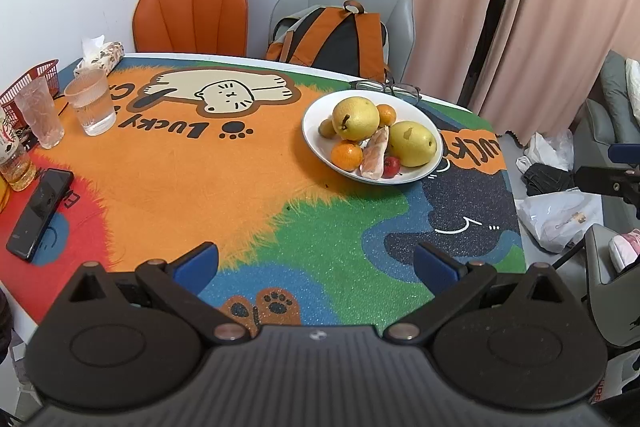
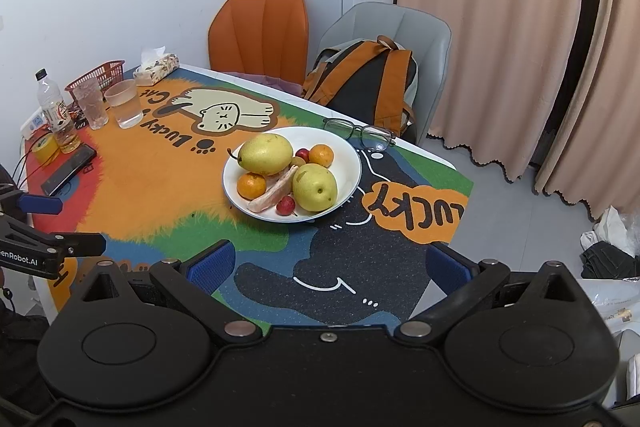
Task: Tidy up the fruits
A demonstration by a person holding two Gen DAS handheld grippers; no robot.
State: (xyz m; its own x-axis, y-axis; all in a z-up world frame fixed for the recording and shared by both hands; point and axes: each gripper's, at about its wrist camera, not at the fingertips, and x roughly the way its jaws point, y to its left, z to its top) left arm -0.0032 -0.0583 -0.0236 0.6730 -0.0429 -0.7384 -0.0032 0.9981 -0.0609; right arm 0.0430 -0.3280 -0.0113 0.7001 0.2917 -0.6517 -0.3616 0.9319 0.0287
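One white plate (image 2: 352, 163) sits on the cartoon-cat mat (image 2: 160, 187), and all the fruit is piled in it: two yellow pears (image 2: 267, 153), two oranges (image 2: 251, 185), two small red fruits (image 2: 285, 205), one pale green fruit mostly hidden between the pears, and one pinkish peeled wedge (image 2: 274, 193) lying between the near orange and the near pear. The pieces touch one another. Just behind the plate lie one pair of glasses (image 2: 360, 133). At the mat's far left stand two tumblers (image 2: 124, 103), one red basket (image 2: 98, 77), one tissue pack (image 2: 156, 67), one bottle (image 2: 56, 111) and one phone (image 2: 70, 169), all well apart from the plate. Two chairs stand behind the table, the grey one (image 2: 400, 27) holding a backpack (image 2: 372, 83). The left gripper (image 1: 316, 267) and right gripper (image 2: 332, 267) both hover with fingers spread wide and nothing between them, near the table's front edge, with bare mat between them and the plate.
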